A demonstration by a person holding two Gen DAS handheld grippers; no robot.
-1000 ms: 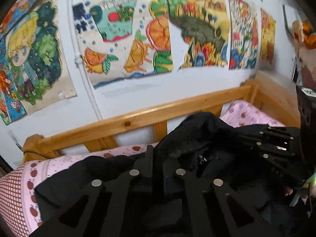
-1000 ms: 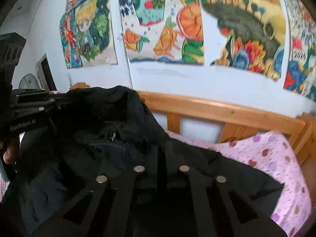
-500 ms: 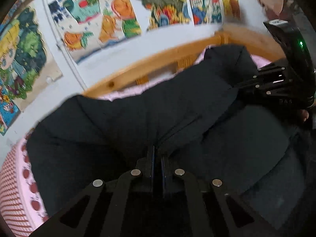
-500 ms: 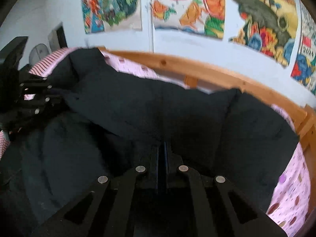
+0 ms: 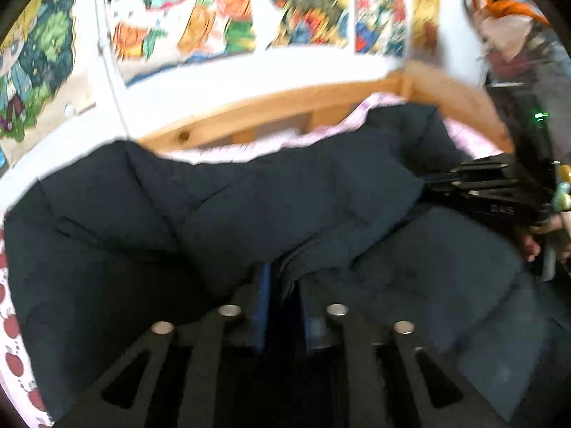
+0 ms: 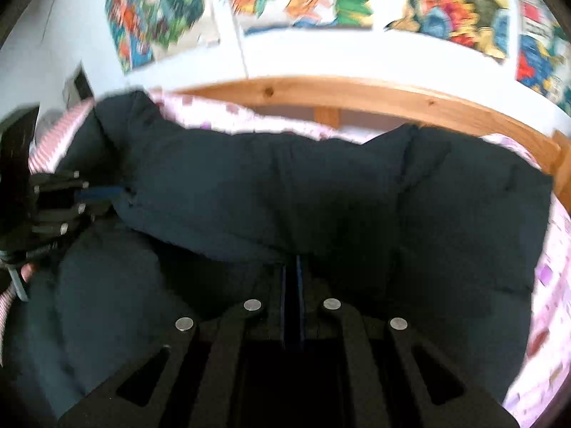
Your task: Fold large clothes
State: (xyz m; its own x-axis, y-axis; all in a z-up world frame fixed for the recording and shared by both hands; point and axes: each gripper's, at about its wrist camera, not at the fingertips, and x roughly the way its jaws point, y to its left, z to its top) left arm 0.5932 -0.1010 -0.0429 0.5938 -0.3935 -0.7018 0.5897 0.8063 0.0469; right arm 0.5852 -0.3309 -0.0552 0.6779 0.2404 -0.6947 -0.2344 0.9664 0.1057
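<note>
A: What lies in the middle of both views?

B: A dark padded jacket (image 5: 285, 199), spread across a bed with a pink spotted sheet (image 6: 549, 285). Its upper layer is doubled over the lower one, so a thick fold runs from side to side. A wooden bed rail (image 6: 357, 94) stands behind it, against a white wall hung with coloured drawings (image 5: 185, 25).

A: State of the left hand-held gripper (image 5: 282, 285)?

B: Its jaws are opening. A gap shows between the blue-lined fingers (image 5: 262, 292), and the edge of the folded layer still sits in that gap; whether the pads press on the cloth at this moment cannot be told through the blur. In the right wrist view the same tool appears at the left edge (image 6: 103, 192), at the near-left end of the fold.

A: And the right hand-held gripper (image 6: 292, 278)?

B: Clenched. Only a thin slit remains between its fingers (image 6: 285, 292), which meet at the near edge of the jacket's doubled layer. The cloth appears pinched there, though the dark fabric hides the exact line of contact. In the left wrist view it comes in from the right side (image 5: 439, 182), its tip at the right end of the fold.

A: Anything of the person?

B: Fingertips of the right hand (image 5: 531, 246) below the tool's body, and part of the left hand (image 6: 26, 271) at the picture's left edge.

A: Position of the two tools relative to each other?

B: Well apart, one at each end of the fold.
</note>
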